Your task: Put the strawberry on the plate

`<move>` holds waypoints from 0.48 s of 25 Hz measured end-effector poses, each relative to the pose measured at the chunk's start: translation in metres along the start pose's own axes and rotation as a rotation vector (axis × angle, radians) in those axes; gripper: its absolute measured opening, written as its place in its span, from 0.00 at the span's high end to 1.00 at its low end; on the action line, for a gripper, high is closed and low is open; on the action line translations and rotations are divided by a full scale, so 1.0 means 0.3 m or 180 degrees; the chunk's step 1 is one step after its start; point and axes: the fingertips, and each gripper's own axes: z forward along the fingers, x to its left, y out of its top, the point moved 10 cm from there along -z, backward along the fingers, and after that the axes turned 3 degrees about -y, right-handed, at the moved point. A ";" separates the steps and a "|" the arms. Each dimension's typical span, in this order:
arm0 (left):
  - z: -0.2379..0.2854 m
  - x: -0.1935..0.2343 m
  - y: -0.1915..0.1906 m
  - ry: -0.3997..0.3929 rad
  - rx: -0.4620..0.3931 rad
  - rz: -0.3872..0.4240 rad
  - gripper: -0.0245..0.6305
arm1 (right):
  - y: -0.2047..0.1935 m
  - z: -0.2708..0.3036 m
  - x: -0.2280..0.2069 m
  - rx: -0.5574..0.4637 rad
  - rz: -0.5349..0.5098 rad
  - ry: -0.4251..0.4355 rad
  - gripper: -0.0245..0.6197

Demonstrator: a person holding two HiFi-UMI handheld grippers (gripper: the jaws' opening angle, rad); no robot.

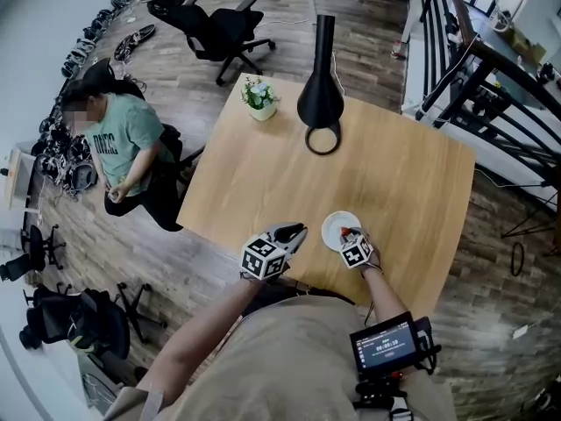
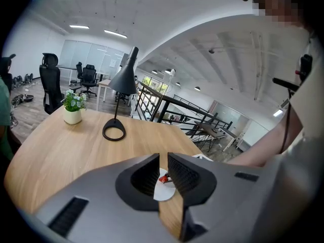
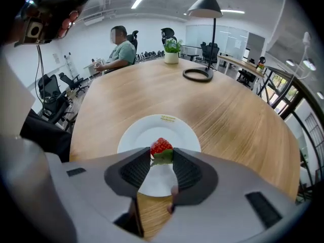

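Between the fingers of the right gripper the strawberry is sitting pinched, red tip pointing away and green leaves toward the camera, with the fingers closing only as far as the fruit's width allows. It is hanging over the middle of the plate, and whether it is already touching the white surface I cannot tell; a small shadow is lying directly under it. Judging by this, the gripper is tilting steeply down so that the fruit is meeting the plate's centre rather than its rim, where it might roll off, and the step in hand looks like the release. The plate is resting near the worktop's near edge, close to the person, which is keeping the reach short. Just beside it, the left gripper is hovering low and idle, its fingers standing a narrow slit apart with nothing between them, apparently kept clear of the plate so as not to disturb the placing. Farther back, a black lamp and a small potted plant are standing well apart from the work.
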 end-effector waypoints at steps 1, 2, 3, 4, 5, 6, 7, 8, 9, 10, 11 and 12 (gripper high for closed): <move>0.000 -0.001 -0.004 0.0000 0.0004 -0.0011 0.91 | -0.004 0.008 0.004 0.0032 -0.0009 0.0017 0.74; -0.002 -0.001 -0.008 0.0002 0.0009 -0.0022 0.91 | -0.007 0.015 0.010 0.0062 -0.0015 0.0040 0.74; -0.005 -0.001 -0.013 0.0006 0.0014 -0.0032 0.91 | -0.010 0.021 0.017 0.0084 -0.0018 0.0062 0.74; -0.008 0.000 -0.015 0.0012 0.0016 -0.0041 0.91 | -0.011 0.028 0.020 0.0092 -0.0018 0.0070 0.74; -0.012 0.002 -0.015 0.0019 0.0011 -0.0051 0.91 | -0.010 0.036 0.019 0.0086 -0.0018 0.0067 0.74; -0.016 0.005 -0.013 0.0028 0.0002 -0.0062 0.91 | -0.006 0.042 0.017 0.0076 -0.0018 0.0066 0.74; -0.020 0.006 -0.011 0.0036 -0.0010 -0.0073 0.91 | -0.001 0.046 0.015 0.0068 -0.0016 0.0072 0.74; -0.025 0.005 -0.010 0.0042 -0.0023 -0.0085 0.91 | 0.002 0.048 0.016 0.0058 -0.0016 0.0075 0.74; -0.031 0.003 -0.011 0.0046 -0.0034 -0.0097 0.91 | 0.003 0.050 0.016 0.0049 -0.0017 0.0072 0.74; -0.036 0.001 -0.012 0.0048 -0.0044 -0.0109 0.91 | 0.003 0.051 0.017 0.0043 -0.0019 0.0070 0.74; -0.040 -0.001 -0.014 0.0048 -0.0051 -0.0119 0.91 | 0.003 0.051 0.018 0.0044 -0.0020 0.0073 0.74; -0.044 -0.003 -0.015 0.0048 -0.0054 -0.0124 0.91 | 0.003 0.052 0.018 0.0049 -0.0020 0.0077 0.74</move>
